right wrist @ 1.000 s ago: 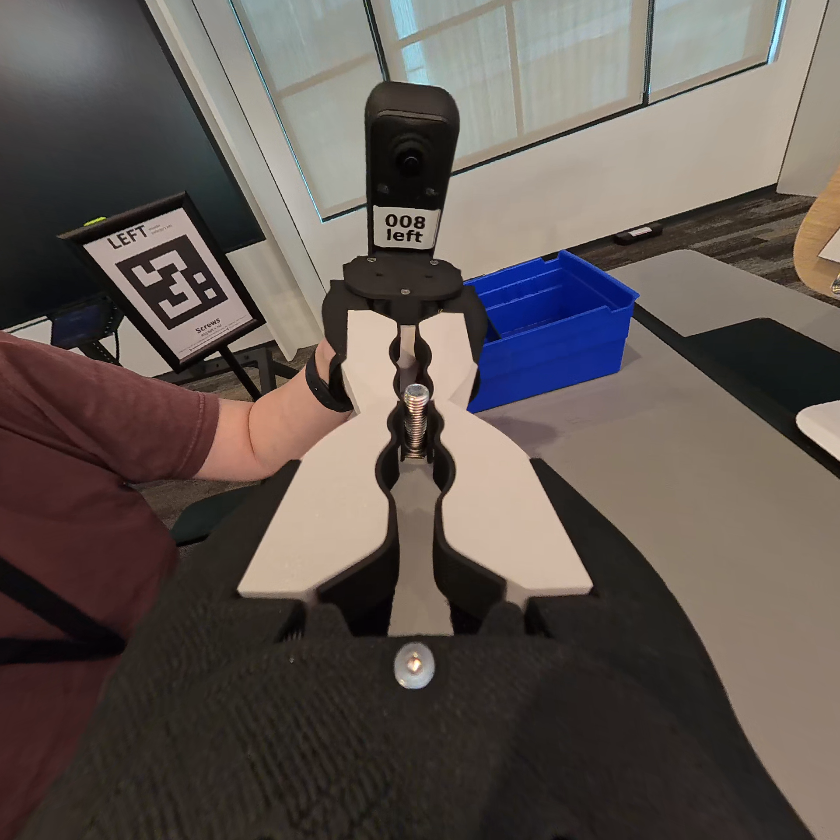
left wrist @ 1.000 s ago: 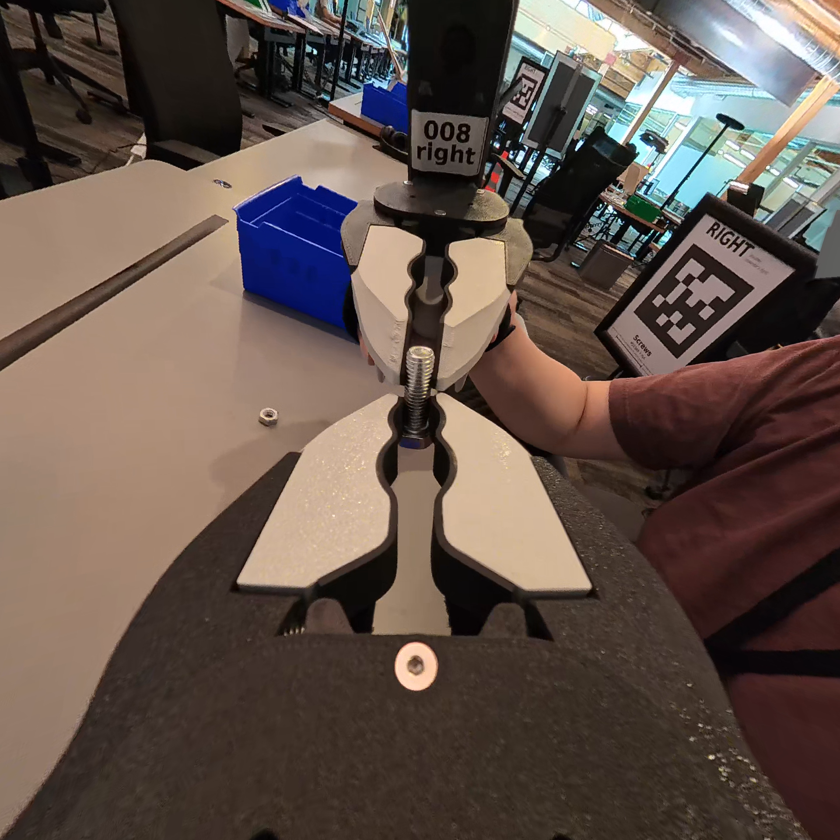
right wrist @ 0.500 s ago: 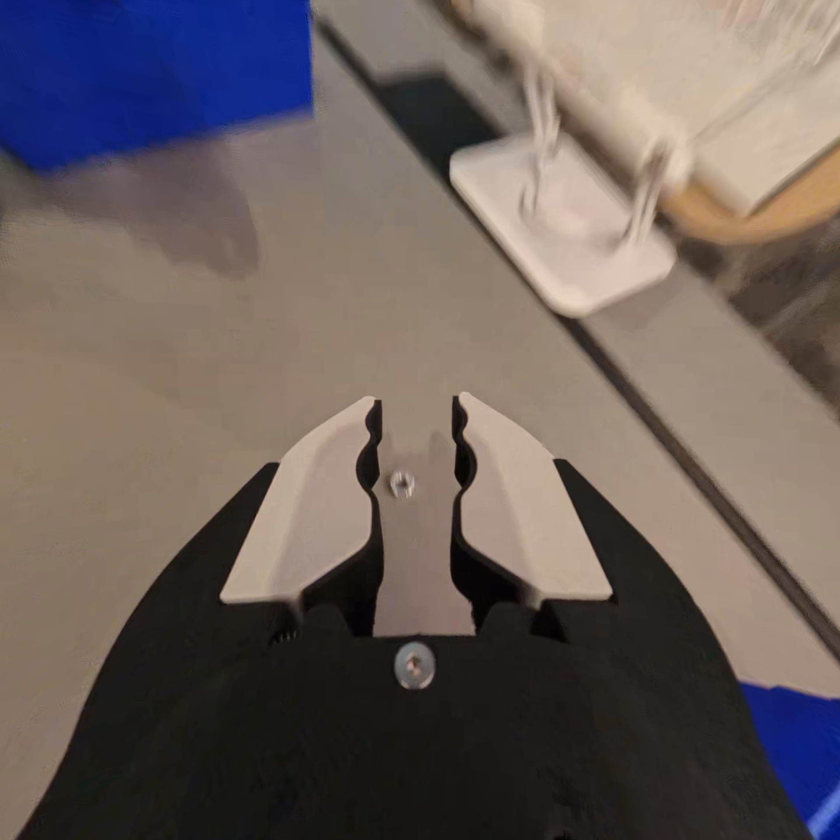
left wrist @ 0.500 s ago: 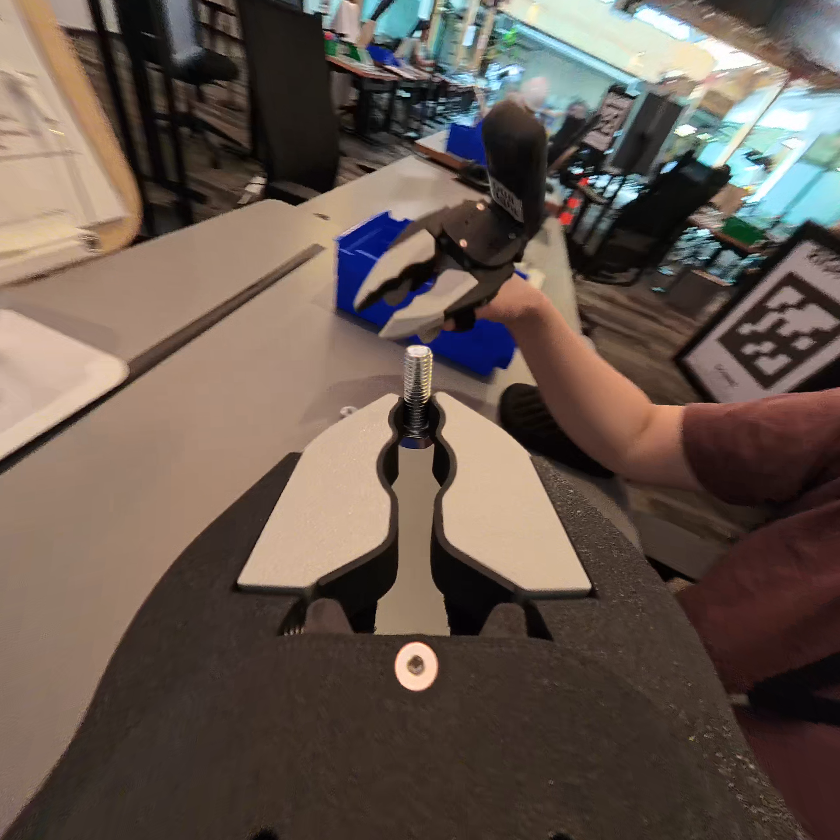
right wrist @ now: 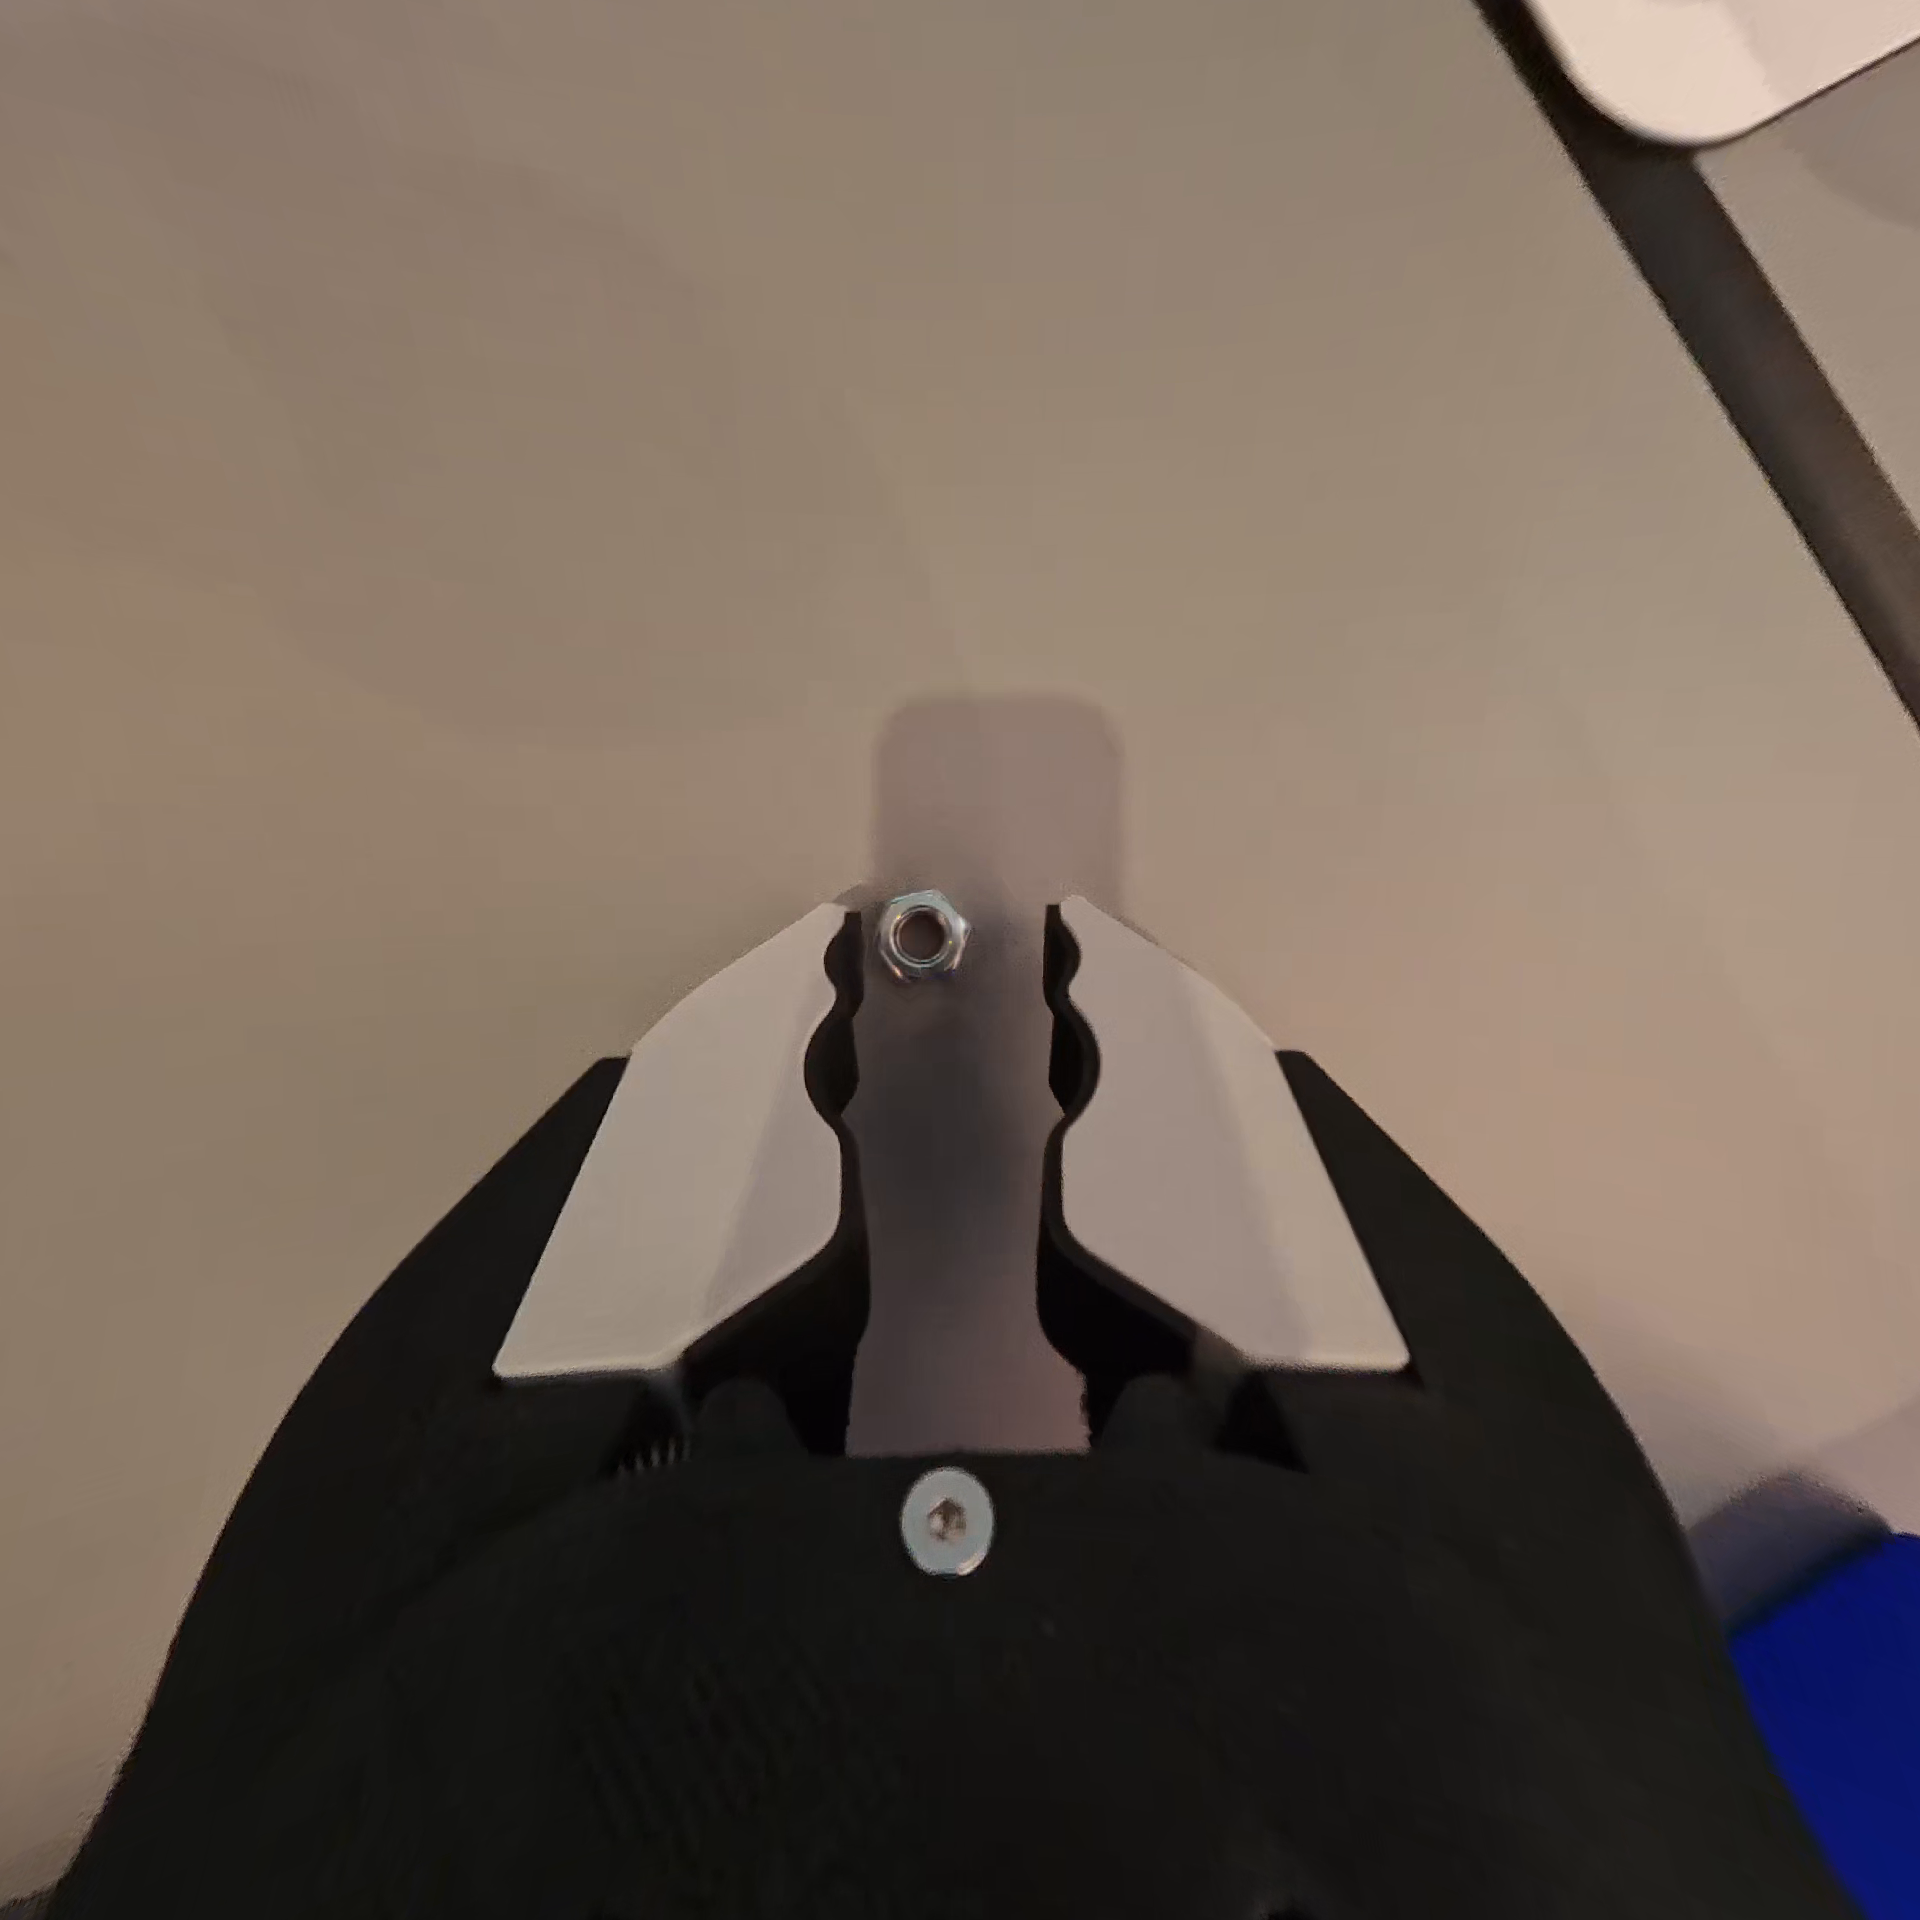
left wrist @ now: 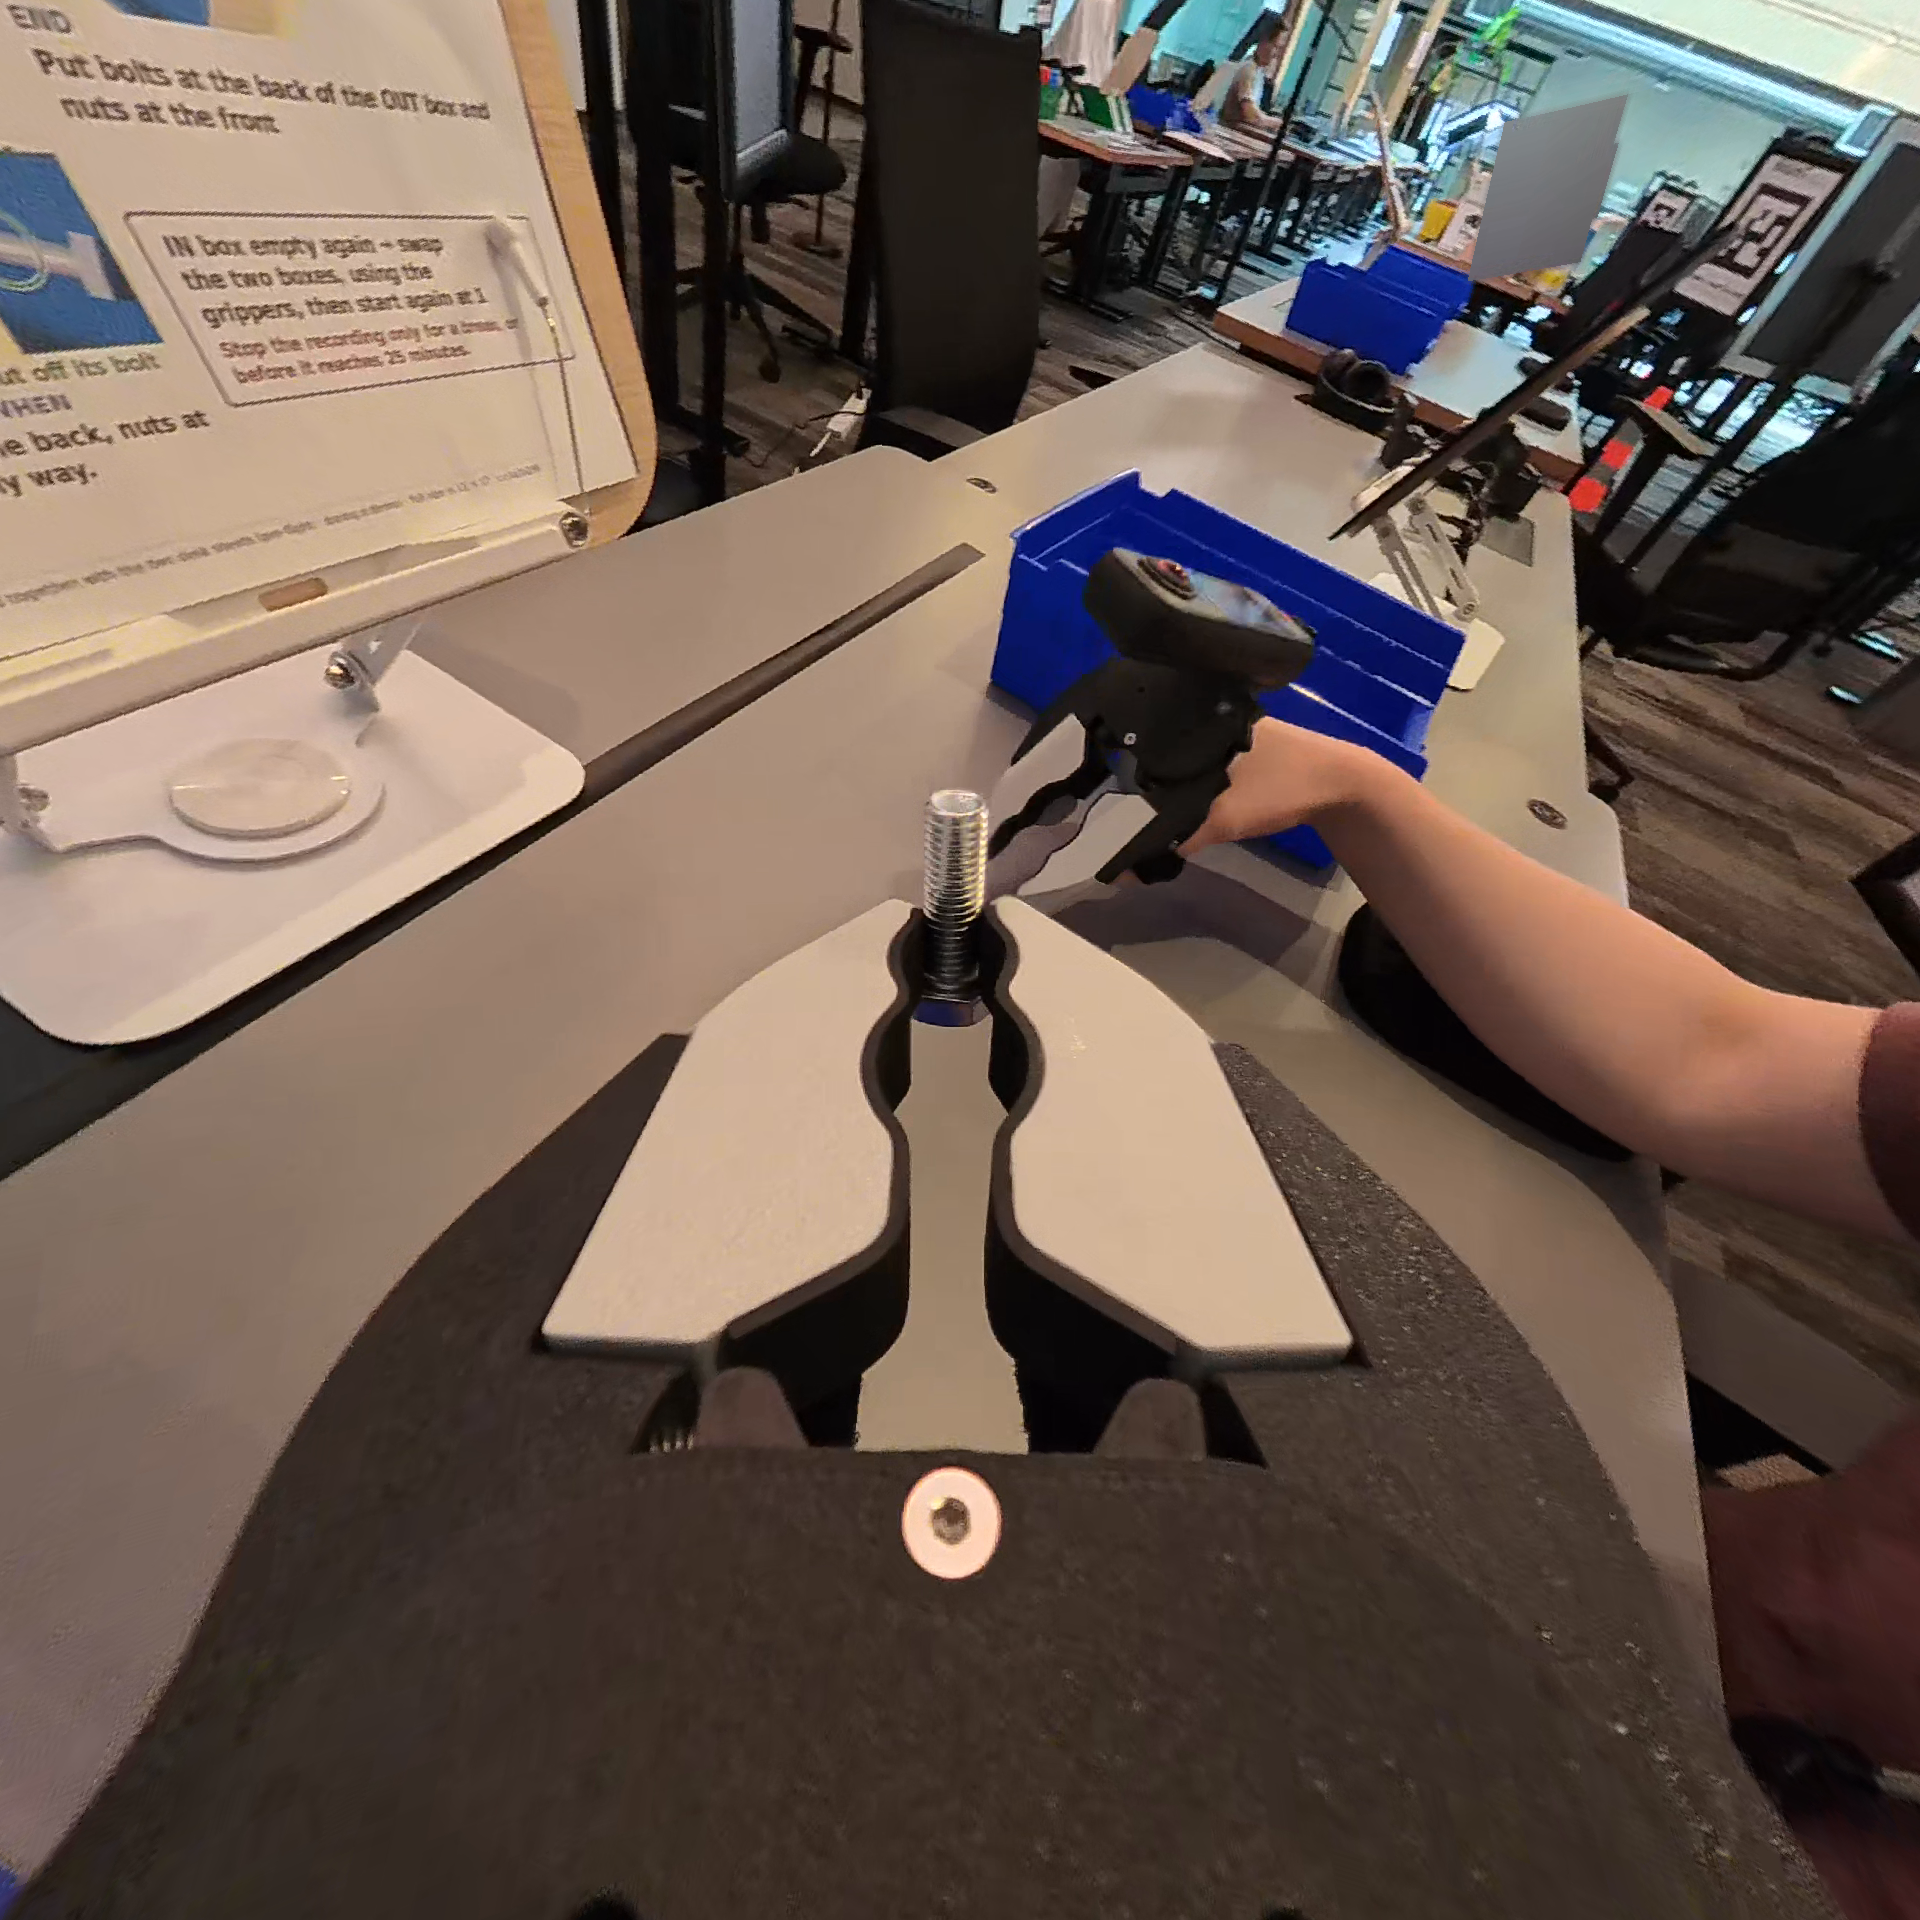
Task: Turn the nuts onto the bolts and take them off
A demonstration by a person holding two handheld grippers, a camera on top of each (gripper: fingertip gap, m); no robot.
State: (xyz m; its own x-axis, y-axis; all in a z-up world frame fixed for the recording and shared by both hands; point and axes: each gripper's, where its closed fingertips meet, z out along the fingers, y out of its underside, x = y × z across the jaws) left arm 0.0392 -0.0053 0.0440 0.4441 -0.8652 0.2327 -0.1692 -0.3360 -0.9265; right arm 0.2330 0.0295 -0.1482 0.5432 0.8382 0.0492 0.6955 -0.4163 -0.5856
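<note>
My left gripper [left wrist: 954,920] is clenched on a silver bolt [left wrist: 956,868], gripping it low on the shank so the threaded end stands upright above my fingertips. The bolt's thread is bare; its head sits down in the notch between my 2 fingers, with a bit of blue showing beneath it.

My right gripper [right wrist: 951,914] points down at the grey table [right wrist: 520,468] with its jaws released, a clear gap between the 2 white fingers [right wrist: 717,1132]. A small silver nut [right wrist: 923,937] lies flat on the table, hole facing up, between my fingertips and close to the left-hand one in that view. I cannot tell whether that finger touches it. The other finger is well clear of it.

From the left wrist view, my right gripper [left wrist: 1060,842] is low over the table just past the bolt, tilted downward, with a hand [left wrist: 1278,779] behind it and a bare forearm reaching in from the right. A blue bin [left wrist: 1340,634] sits on the table just behind it. To the left stands an instruction board [left wrist: 312,260] on a white stand [left wrist: 270,831], and a dark groove [left wrist: 769,665] runs across the tabletop between the stand and the bin.
</note>
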